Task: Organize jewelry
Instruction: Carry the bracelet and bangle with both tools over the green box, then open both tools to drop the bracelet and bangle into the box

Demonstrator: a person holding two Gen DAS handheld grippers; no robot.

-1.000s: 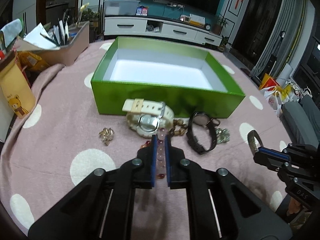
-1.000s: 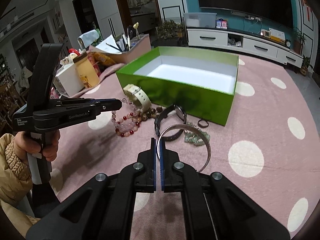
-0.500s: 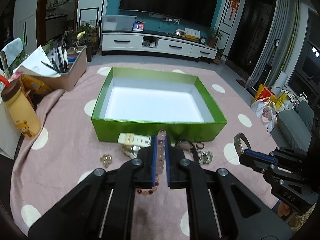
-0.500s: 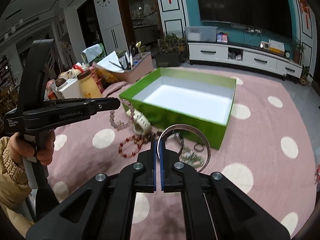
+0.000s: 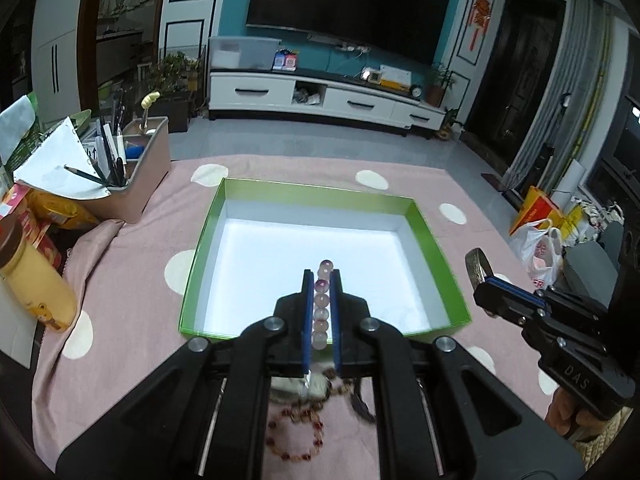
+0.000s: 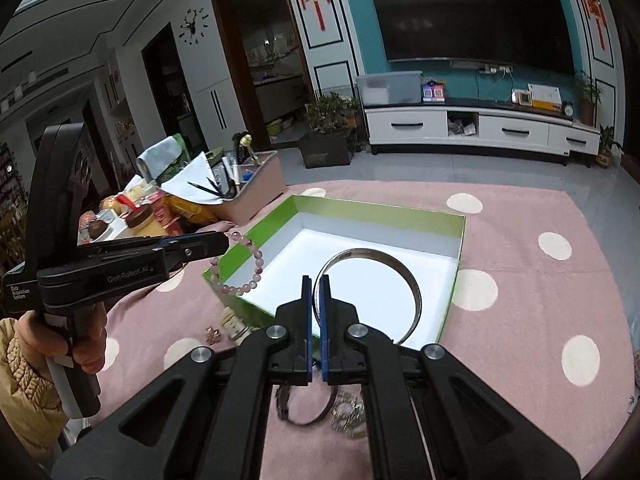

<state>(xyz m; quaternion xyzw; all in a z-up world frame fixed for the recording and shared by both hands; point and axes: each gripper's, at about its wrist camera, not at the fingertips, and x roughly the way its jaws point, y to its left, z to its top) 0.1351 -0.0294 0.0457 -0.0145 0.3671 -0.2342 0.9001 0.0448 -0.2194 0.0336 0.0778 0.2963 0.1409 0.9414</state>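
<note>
My left gripper (image 5: 321,280) is shut on a pale pink bead bracelet (image 5: 321,304), held above the near edge of the open green box (image 5: 200,248). In the right wrist view the bracelet (image 6: 256,272) hangs from the left gripper (image 6: 224,242) over the box's left corner (image 6: 456,276). My right gripper (image 6: 316,284) is shut on a silver bangle (image 6: 412,284), held above the box's near side; the bangle also shows in the left wrist view (image 5: 476,270). A red bead bracelet (image 5: 294,436), a black watch (image 6: 298,410) and small silver pieces (image 6: 348,416) lie on the pink cloth before the box.
A yellow bottle (image 5: 34,284) and a beige organiser with pens and papers (image 5: 132,168) stand at the left. A white watch (image 6: 236,326) and a gold trinket (image 6: 212,334) lie by the box's near left corner. The pink dotted cloth (image 6: 540,300) covers the table.
Both grippers have risen and moved forward over the green box, carrying the bead bracelet and the bangle. The loose jewelry now lies below and behind the fingertips.
</note>
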